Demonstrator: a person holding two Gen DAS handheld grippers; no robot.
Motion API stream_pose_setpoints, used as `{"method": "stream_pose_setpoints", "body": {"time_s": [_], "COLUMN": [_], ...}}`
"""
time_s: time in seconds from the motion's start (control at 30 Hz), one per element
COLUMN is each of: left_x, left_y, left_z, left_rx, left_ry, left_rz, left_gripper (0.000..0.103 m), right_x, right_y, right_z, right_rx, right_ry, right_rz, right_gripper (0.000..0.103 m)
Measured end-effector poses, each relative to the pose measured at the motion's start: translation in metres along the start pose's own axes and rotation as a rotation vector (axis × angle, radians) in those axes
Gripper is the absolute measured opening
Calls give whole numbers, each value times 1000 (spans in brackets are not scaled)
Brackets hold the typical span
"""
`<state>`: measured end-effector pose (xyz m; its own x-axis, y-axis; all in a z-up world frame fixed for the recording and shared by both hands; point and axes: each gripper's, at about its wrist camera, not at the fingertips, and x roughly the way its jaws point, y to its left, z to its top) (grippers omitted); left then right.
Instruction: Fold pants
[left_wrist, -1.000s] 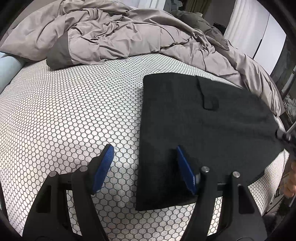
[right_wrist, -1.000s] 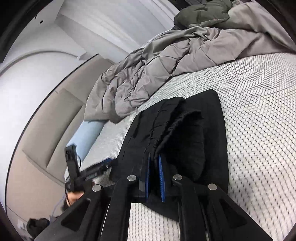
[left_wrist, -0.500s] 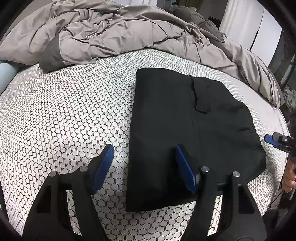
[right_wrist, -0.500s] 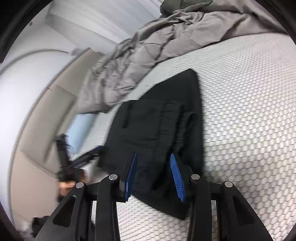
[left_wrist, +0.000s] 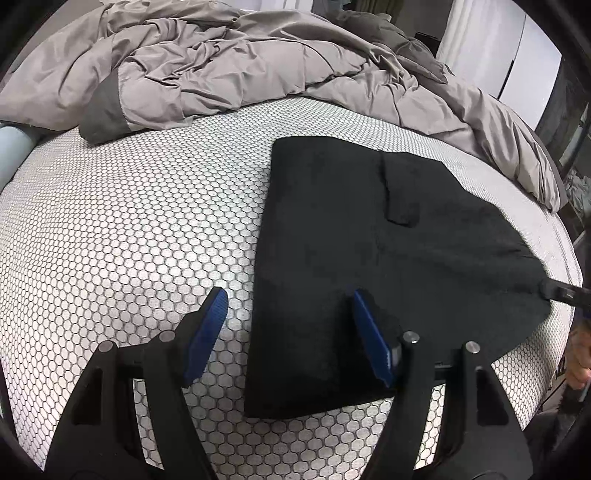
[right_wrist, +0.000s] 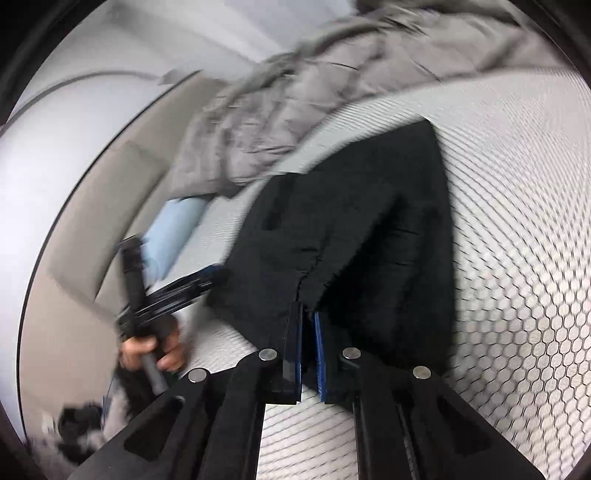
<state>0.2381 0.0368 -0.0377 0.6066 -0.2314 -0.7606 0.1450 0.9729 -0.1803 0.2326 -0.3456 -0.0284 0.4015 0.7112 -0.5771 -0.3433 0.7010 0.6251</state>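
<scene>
Black pants (left_wrist: 351, 221) lie folded flat on the honeycomb-patterned mattress (left_wrist: 129, 221). My left gripper (left_wrist: 286, 299) hovers open over their near left edge; one pad is above the sheet, the other above the cloth, nothing pinched. In the right wrist view my right gripper (right_wrist: 306, 310) is closing, and its blue pads pinch the near hem of the pants (right_wrist: 369, 221), which puckers at the tips. The right gripper (left_wrist: 554, 290) also shows at the pants' far right corner in the left wrist view. The left gripper (right_wrist: 192, 286), in a hand (right_wrist: 155, 347), appears blurred on the left.
A rumpled grey duvet (left_wrist: 221, 66) is heaped along the far side of the bed. A light blue pillow (right_wrist: 177, 229) lies at the bed's end near a beige headboard. White wardrobe doors (left_wrist: 524, 62) stand beyond the bed's right edge.
The right gripper let go of the raised pants edge, the cloth settled flat, then the gripper dropped and shut on the hem again. The left gripper stayed put and open.
</scene>
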Motion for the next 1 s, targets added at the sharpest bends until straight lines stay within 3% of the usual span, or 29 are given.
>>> {"method": "stream_pose_setpoints", "body": {"time_s": [0.1, 0.2, 0.27, 0.3, 0.37, 0.4, 0.43, 0.5, 0.53, 0.6, 0.67, 0.7, 0.73, 0.83, 0.9, 1.0], "left_x": [2, 6, 8, 9, 11, 14, 17, 24, 25, 26, 25, 23, 22, 17, 12, 0], "left_y": [2, -2, -5, -4, 5, 12, 18, 28, 29, 29, 23, 18, 13, 0, -9, -26], "left_z": [1, 0, 0, 0, 1, 1, 1, 0, 0, 0, -1, -1, -2, -8, -10, -8], "left_rx": [-9, 2, 9, 3, -58, -100, -133, -191, -207, -208, -185, -151, -128, -84, -37, 42], "left_ry": [12, 28, 31, 31, 33, 42, 51, 72, 75, 82, 97, 105, 119, 159, 137, 71], "left_rz": [2, 2, 0, -4, -48, -72, -94, -144, -165, -220, -232, -222, -220, -216, -153, -44], "left_gripper": [67, 68, 70, 71, 71, 71, 71, 71, 70, 52, 47, 44, 44, 44, 48, 49], "right_x": [-2, 21, 25, 19, 1, -9, -20, -24, -19, -4, 9, 13, 15, 13, 15, 6], "right_y": [10, -12, -28, -29, -28, -28, -29, -35, -41, -51, -54, -54, -53, -57, -60, -53], "right_z": [-6, -14, -15, -11, -6, -5, -4, -4, -6, -7, -5, -3, 1, 13, 20, 21], "right_rx": [-53, -20, 30, 47, 45, 39, 35, 47, 71, 121, 133, 129, 124, 98, 53, 32], "right_ry": [6, 89, 109, 94, 35, -15, -64, -81, -57, 0, 19, 19, 15, -42, -49, -53], "right_rz": [-65, -189, -147, -120, -146, -171, -200, -248, -233, -189, -177, -167, -168, -242, -367, -417], "right_gripper": [6, 6, 7, 12, 30, 53, 67, 68, 68, 68, 55, 37, 30, 30, 34, 48]}}
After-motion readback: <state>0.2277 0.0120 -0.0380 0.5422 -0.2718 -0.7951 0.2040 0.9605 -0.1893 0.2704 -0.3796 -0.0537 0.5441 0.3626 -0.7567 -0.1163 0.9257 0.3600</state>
